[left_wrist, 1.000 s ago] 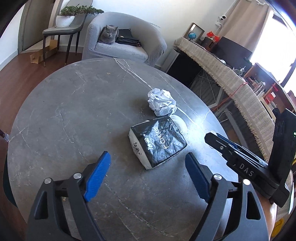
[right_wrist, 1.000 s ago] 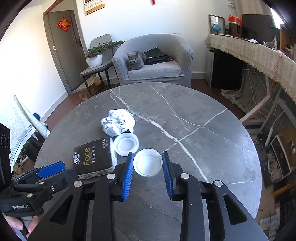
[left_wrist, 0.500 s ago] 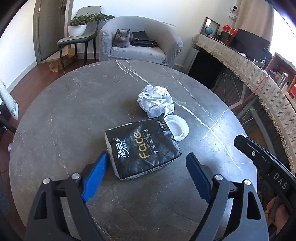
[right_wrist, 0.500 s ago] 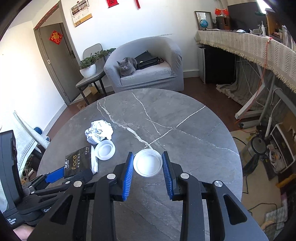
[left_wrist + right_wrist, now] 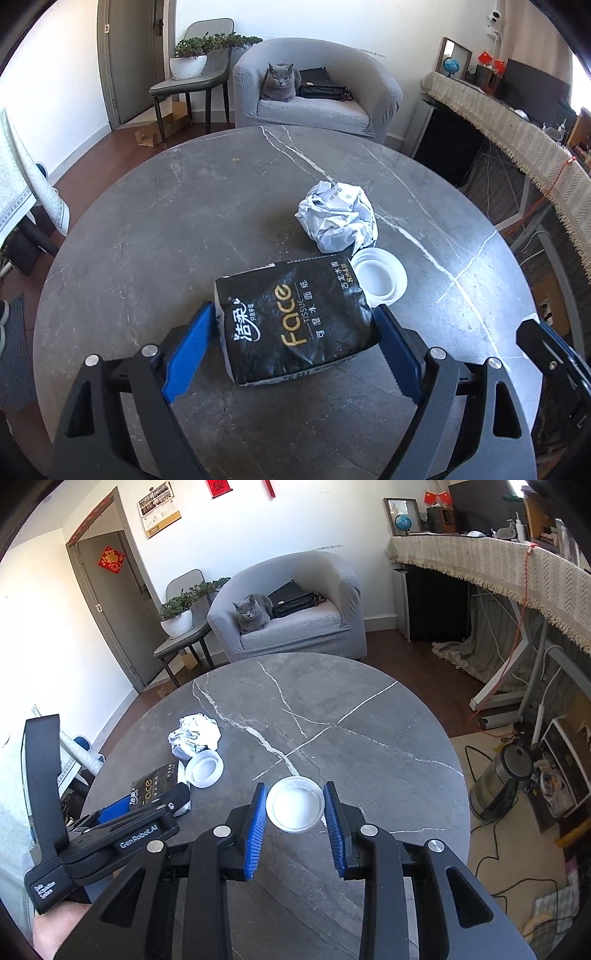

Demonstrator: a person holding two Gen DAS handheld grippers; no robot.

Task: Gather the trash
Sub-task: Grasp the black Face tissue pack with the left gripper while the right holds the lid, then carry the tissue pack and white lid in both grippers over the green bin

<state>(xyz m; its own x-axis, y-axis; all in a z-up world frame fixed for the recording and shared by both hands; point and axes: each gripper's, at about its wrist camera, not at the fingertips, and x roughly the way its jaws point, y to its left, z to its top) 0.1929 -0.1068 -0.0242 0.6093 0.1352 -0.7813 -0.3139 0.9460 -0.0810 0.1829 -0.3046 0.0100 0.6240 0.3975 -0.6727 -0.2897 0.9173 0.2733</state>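
**Operator:** What does your left wrist view show?

**Guide:** Your left gripper (image 5: 293, 332) stands wide, one blue pad on each side of the black tissue pack (image 5: 295, 325), with no visible squeeze on it. The pack lies flat on the round grey table (image 5: 147, 229). A white lid (image 5: 380, 277) touches the pack's far right corner; a crumpled paper ball (image 5: 338, 218) sits just beyond both. Past the table, a cat (image 5: 280, 83) rests on an armchair (image 5: 384, 96).

**Operator:** And the right wrist view?

**Guide:** Your right gripper (image 5: 295, 808) is clamped on a white cup (image 5: 294, 808), held above the table. To the left you see the left gripper over the tissue pack, with the lid and paper ball behind it. Nothing stands between the cup and the table edge.
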